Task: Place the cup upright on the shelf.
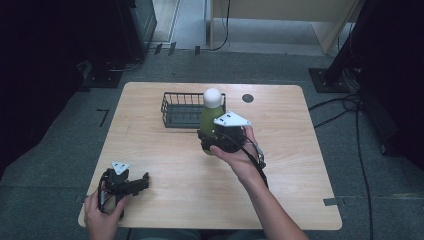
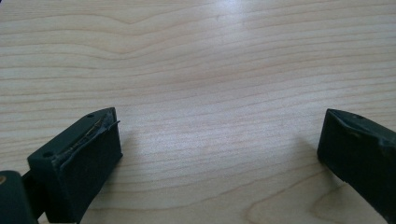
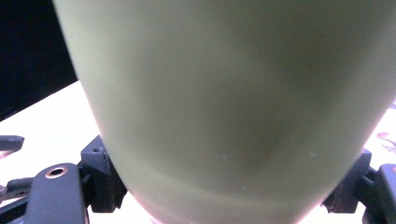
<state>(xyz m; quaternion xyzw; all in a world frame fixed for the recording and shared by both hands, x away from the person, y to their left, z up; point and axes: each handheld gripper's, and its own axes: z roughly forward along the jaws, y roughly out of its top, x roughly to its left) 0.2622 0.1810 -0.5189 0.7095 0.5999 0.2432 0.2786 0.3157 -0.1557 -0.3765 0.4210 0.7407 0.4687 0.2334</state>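
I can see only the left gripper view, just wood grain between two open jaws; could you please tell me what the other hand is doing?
Observer: The right hand-held gripper is shut on a green bottle with a white cap, held upright.
Operator: Thank you. Is anything close to it?
Observer: A black wire basket stands just behind the bottle, on the far side of the table.
Operator: And where does my gripper sit?
Observer: The left hand-held gripper is at the table's near left corner, well apart from the bottle.

Matt green bottle [image 1: 207,125], black wire basket [image 1: 181,109], pale smooth wood-grain table [image 1: 165,160].
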